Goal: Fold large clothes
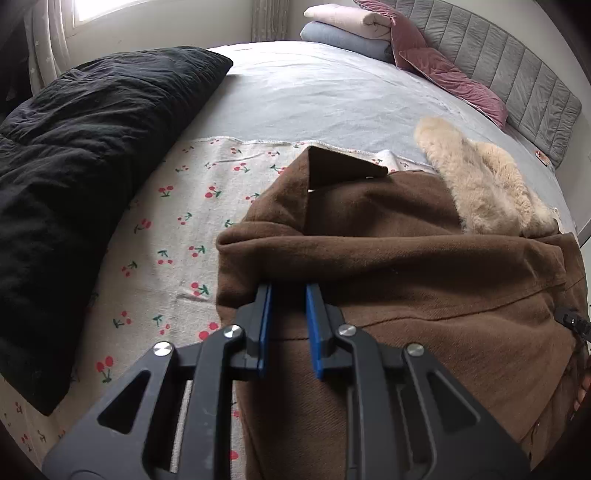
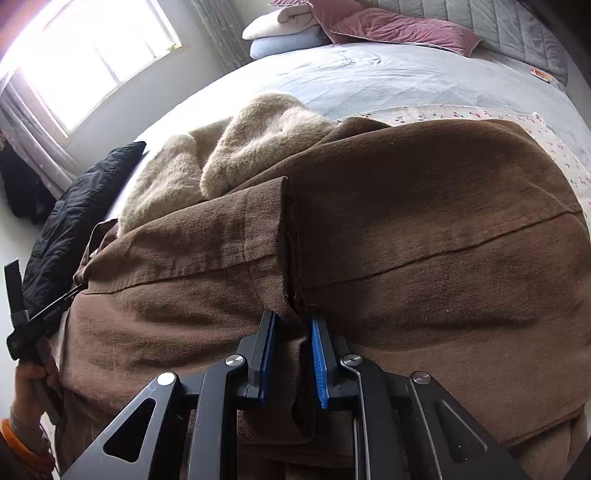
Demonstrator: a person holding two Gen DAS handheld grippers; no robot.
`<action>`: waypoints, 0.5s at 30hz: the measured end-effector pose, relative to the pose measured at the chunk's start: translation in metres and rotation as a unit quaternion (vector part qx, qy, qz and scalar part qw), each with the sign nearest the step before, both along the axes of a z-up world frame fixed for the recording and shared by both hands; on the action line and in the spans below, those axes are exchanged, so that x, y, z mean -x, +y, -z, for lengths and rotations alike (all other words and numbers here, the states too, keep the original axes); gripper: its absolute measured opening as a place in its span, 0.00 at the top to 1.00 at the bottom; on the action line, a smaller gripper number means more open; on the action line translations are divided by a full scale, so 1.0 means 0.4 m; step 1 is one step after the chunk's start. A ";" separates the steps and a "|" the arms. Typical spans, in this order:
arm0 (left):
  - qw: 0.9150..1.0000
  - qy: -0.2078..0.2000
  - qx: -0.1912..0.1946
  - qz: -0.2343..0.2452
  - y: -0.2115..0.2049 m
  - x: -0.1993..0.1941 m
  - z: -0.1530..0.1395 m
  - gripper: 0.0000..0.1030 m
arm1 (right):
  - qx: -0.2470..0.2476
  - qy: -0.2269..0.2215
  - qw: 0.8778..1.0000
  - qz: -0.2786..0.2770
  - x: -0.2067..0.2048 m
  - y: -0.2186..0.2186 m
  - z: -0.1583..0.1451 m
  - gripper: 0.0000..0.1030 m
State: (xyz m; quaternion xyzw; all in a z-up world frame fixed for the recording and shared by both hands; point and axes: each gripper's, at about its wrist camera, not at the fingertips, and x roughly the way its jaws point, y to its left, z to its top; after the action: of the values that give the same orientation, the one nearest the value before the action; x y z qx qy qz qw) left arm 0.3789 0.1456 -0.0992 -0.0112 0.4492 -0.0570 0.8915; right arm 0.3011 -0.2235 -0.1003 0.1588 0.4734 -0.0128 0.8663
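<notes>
Coat: a large brown woollen coat [image 1: 424,266] with a cream fur collar [image 1: 480,184] is seen bunched and partly folded on the bed, over a cherry-printed cloth [image 1: 159,236].
Left gripper: the black left gripper with blue pads [image 1: 288,291] is closed narrowly on a rolled fold at the coat's near edge; brown cloth is pinched between the pads.
Right gripper: the black right gripper with blue pads [image 2: 293,321] is clamped on a hanging fold of the coat, just below a vertical hem edge (the cloth fills the gap between the pads).
Collar: the fur is seen at the far side of the coat, lying partly on the grey bedsheet [image 1: 332,96].
Bed: a black quilted duvet [image 1: 74,177] is heaped along one side, just beside the cherry cloth.
Headboard end: two dusty-pink velvet pillows [image 1: 443,66] are propped against a grey padded headboard [image 1: 524,81], next to folded pale blankets [image 1: 347,26].
</notes>
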 end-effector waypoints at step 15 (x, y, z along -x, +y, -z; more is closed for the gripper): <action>0.977 0.040 0.033 0.209 -0.248 0.222 0.007 0.54 | 0.098 -0.015 0.994 -0.037 -0.079 0.068 -0.004 0.50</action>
State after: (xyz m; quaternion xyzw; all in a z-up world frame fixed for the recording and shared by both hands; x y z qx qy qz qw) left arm 0.2899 0.0463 -0.1020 0.0513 0.4749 -0.2566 0.8403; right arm 0.3327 -0.1962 -0.0987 0.0556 0.4624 -0.0246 0.8846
